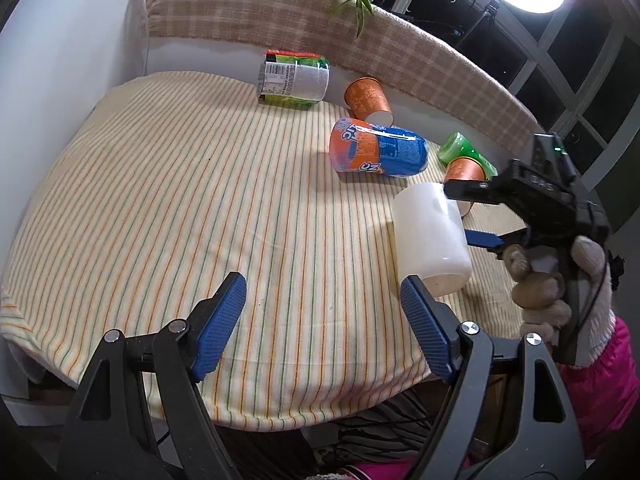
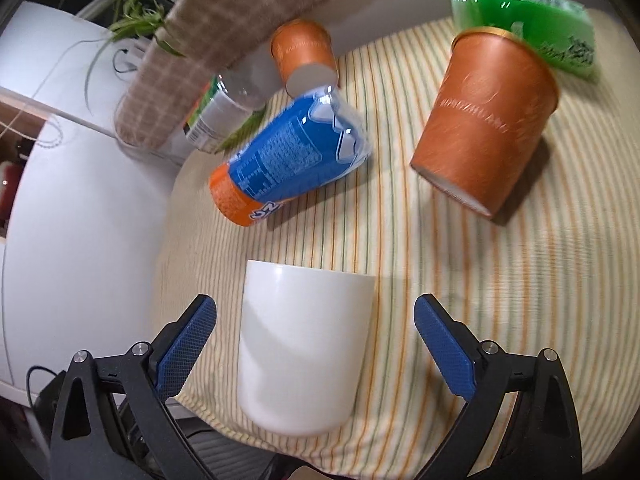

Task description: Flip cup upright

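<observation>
Lying on its side near the front edge of the striped desk [image 1: 160,200], the white cup [image 2: 304,352] sits between the spread fingers of the right gripper [image 2: 316,344], which touch neither wall. The left gripper [image 1: 324,320] hovers just beside it, fingers wide apart and holding nothing. Farther back lie a blue-and-orange bottle [image 1: 380,152], two orange cups [image 1: 366,98], and a green bottle [image 1: 460,152], all tipped over.

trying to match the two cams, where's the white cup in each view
Left wrist: white cup lies on its side at right of centre, between the right gripper fingers.
Right wrist: bottom centre, between the open fingers.
Shared landmark: blue-and-orange bottle, just beyond the cup.
</observation>
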